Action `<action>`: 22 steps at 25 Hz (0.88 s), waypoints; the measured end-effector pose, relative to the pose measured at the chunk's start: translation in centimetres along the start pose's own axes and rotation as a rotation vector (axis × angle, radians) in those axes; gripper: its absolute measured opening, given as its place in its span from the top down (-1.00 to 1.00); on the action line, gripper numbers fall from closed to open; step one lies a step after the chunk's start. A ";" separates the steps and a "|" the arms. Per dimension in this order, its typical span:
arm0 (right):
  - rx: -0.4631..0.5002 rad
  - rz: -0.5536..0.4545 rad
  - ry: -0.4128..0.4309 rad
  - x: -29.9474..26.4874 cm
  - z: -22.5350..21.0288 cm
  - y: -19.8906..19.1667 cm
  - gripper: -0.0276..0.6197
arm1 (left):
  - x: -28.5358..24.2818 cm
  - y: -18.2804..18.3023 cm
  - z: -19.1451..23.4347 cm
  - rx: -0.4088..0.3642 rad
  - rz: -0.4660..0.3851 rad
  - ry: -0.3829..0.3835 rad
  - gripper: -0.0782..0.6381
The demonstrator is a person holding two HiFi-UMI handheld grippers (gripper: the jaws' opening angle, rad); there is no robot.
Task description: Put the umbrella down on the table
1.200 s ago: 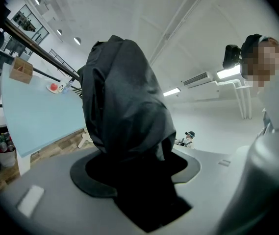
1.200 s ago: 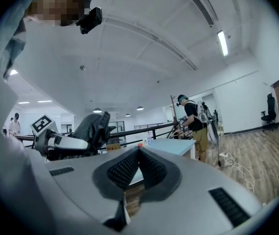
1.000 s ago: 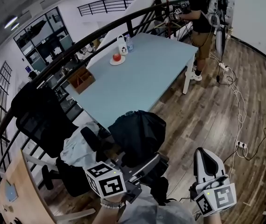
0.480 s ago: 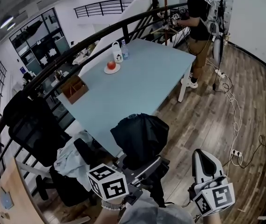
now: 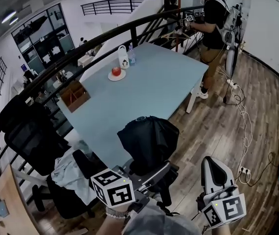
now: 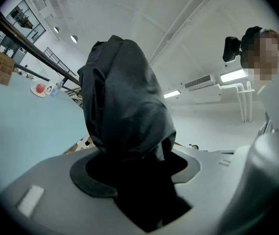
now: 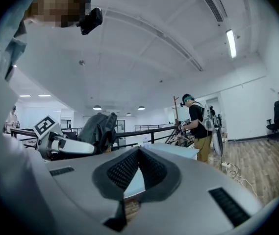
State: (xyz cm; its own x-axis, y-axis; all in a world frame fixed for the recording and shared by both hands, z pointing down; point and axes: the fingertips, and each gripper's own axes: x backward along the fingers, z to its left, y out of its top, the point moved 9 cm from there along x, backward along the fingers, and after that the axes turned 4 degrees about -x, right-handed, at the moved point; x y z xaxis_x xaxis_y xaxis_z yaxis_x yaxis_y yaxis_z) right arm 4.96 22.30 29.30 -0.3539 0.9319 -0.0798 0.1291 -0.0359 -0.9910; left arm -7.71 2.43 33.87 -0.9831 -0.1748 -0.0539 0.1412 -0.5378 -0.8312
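A folded black umbrella [image 5: 149, 138] stands up out of my left gripper [image 5: 151, 173], which is shut on its lower part. It hangs just off the near edge of the light blue table [image 5: 154, 84]. In the left gripper view the umbrella's [image 6: 124, 106] dark cloth fills the space between the jaws of that gripper [image 6: 139, 180]. My right gripper [image 5: 211, 168] is low at the right over the wooden floor, shut with nothing in it. The right gripper view shows its own jaws [image 7: 138, 173] together, and the umbrella [image 7: 99, 126] off to the left.
On the table's far end are a plate with a red fruit [image 5: 115, 73], a white bottle [image 5: 123, 58] and a brown box [image 5: 74, 94]. A black chair with clothes [image 5: 36, 136] stands at the left. A person [image 5: 213, 18] stands beyond the table; cables [image 5: 247, 126] lie on the floor.
The view has shifted a little and the table sits slightly nearer and more centred. The umbrella stays held in my left gripper; the right gripper has barely moved.
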 end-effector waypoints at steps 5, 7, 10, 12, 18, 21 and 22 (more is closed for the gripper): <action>-0.004 -0.010 0.012 -1.9 -1.3 0.7 0.93 | -1.1 1.3 0.8 -0.013 0.002 0.012 0.00; 0.004 -0.013 0.018 -2.7 -1.8 0.8 0.93 | -1.3 1.5 1.2 -0.016 -0.005 0.016 0.00; 0.008 -0.017 0.034 -3.9 -2.2 0.7 0.93 | -1.5 1.9 2.1 -0.013 -0.017 0.029 0.00; 0.006 -0.015 0.044 -4.5 -2.3 0.6 0.93 | -1.7 2.0 2.7 -0.006 -0.025 0.040 0.00; -0.006 -0.010 0.081 -6.6 -2.6 0.0 0.93 | -1.7 2.5 4.3 0.006 -0.049 0.067 0.00; -0.010 -0.007 0.102 -7.4 -2.6 -0.2 0.93 | -1.3 2.4 4.7 0.034 -0.056 0.086 0.00; -0.012 -0.005 0.109 -7.7 -2.6 -0.2 0.93 | -1.1 2.4 4.7 0.042 -0.061 0.096 0.00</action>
State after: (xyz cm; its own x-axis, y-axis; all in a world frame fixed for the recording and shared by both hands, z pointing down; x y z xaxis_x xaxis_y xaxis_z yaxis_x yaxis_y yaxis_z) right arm 10.07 16.11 30.42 -0.2521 0.9657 -0.0624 0.1388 -0.0277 -0.9899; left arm -5.72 -2.57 34.55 -0.9964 -0.0617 -0.0587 0.0836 -0.5791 -0.8110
